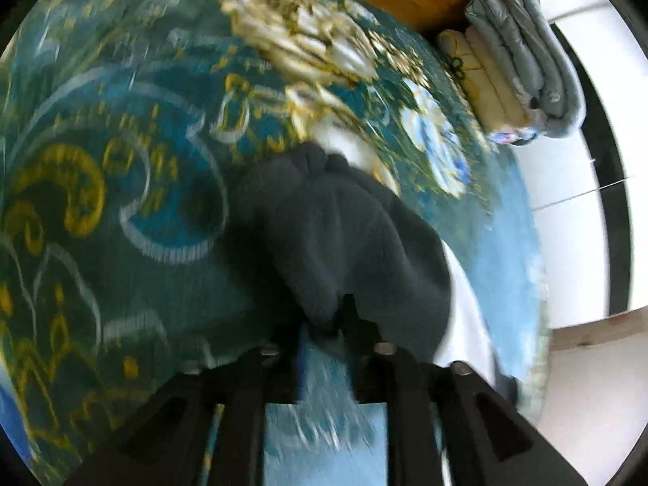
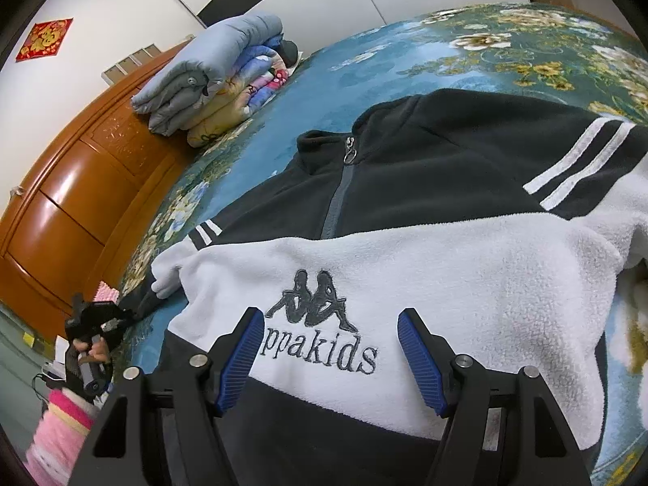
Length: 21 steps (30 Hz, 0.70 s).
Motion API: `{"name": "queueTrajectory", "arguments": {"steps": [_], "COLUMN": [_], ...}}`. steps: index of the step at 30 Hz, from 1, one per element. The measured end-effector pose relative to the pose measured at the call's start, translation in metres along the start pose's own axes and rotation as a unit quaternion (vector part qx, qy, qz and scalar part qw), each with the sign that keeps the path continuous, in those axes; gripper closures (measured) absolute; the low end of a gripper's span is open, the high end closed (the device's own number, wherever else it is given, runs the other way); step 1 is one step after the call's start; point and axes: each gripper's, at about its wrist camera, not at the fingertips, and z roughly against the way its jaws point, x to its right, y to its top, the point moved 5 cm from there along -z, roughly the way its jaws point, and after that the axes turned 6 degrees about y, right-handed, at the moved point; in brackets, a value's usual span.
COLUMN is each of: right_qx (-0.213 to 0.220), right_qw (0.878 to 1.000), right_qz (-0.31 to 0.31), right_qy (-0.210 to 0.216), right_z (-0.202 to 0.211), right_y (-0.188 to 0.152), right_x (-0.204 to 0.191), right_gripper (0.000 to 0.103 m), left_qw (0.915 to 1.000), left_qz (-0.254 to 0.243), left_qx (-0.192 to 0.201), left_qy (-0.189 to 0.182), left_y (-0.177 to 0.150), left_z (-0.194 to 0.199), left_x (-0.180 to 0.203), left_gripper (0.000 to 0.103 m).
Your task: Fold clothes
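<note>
A black-and-white fleece zip jacket (image 2: 425,218) lies front-up and nearly flat on a teal flowered bedspread (image 2: 405,52), with no fold visible across its body yet. The left gripper (image 1: 328,324) grasps the jacket's dark sleeve cuff (image 1: 344,243), apparently to fold it inward. The right gripper (image 2: 330,360) hovers released over the white chest panel. Folded quilts (image 2: 214,81) are stacked near the bed's edge.

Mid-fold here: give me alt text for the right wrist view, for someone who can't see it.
A black-and-white fleece jacket, zipped, lies front up on a blue floral bedspread, with the right gripper open above its embroidered logo. At the far left the left gripper meets the jacket's dark sleeve cuff. Folded quilts are stacked by the wooden headboard.
</note>
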Motion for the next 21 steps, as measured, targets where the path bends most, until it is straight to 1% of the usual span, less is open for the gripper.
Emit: {"name": "queueTrajectory", "arguments": {"steps": [1,2,3,4,5,7,8,10,11,12,13,16,19,20,21], "right_qx": [-0.001,-0.001,-0.001,0.0,0.001,0.01,0.019,0.033,0.038,0.043,0.044,0.021,-0.011,-0.018,-0.026], "right_qw": [1.0,1.0,1.0,1.0,1.0,0.999,0.999,0.998,0.998,0.998,0.998,1.0,0.999,0.998,0.997], "right_qz": [-0.003,-0.004,-0.006,-0.009,-0.012,-0.015,-0.012,-0.007,-0.005,-0.002,0.0,-0.007,-0.046,-0.061,-0.074], "right_qy": [0.004,0.008,0.013,0.019,0.026,0.037,0.04,0.045,0.047,0.049,0.044,0.019,0.018,0.02,0.024], "right_z": [0.0,0.001,0.003,0.006,0.01,0.023,0.034,0.061,0.075,0.089,0.101,0.132,0.147,0.15,0.148], "right_y": [0.0,0.0,-0.001,-0.001,-0.001,-0.001,-0.002,-0.006,-0.009,-0.012,-0.019,-0.053,-0.089,-0.099,-0.106], "right_x": [0.0,-0.001,-0.001,-0.003,-0.004,-0.007,-0.009,-0.009,-0.007,-0.006,-0.004,0.019,0.05,0.059,0.065], "right_gripper": [0.031,0.031,0.031,0.031,0.031,0.031,0.031,0.031,0.031,0.031,0.031,0.031,0.032,0.032,0.035], "left_qw": [0.9999,0.9994,0.9981,0.9957,0.9913,0.9781,0.9698,0.95,0.9427,0.935,0.9281,0.9189,0.9185,0.9186,0.9187], "left_qz": [-0.008,-0.022,-0.051,-0.083,-0.119,-0.194,-0.231,-0.301,-0.323,-0.344,-0.361,-0.381,-0.38,-0.378,-0.377], "left_qx": [-0.006,-0.012,-0.017,-0.024,-0.035,-0.055,-0.058,-0.062,-0.061,-0.06,-0.064,-0.08,-0.094,-0.096,-0.098], "left_qy": [-0.012,-0.023,-0.029,-0.036,-0.043,-0.053,-0.053,-0.055,-0.057,-0.061,-0.066,-0.063,-0.057,-0.061,-0.066], "left_y": [-0.009,-0.019,-0.033,-0.048,-0.065,-0.098,-0.115,-0.148,-0.159,-0.17,-0.18,-0.194,-0.203,-0.205,-0.207], "left_z": [0.005,0.01,0.016,0.022,0.026,0.034,0.037,0.042,0.044,0.046,0.046,0.034,0.027,0.026,0.025], "left_x": [-0.001,0.0,0.006,0.012,0.017,0.027,0.033,0.045,0.049,0.053,0.056,0.063,0.06,0.062,0.063], "left_gripper": [0.059,0.057,0.057,0.056,0.056,0.054,0.054,0.053,0.052,0.047,0.042,0.041,0.042,0.042,0.042]}}
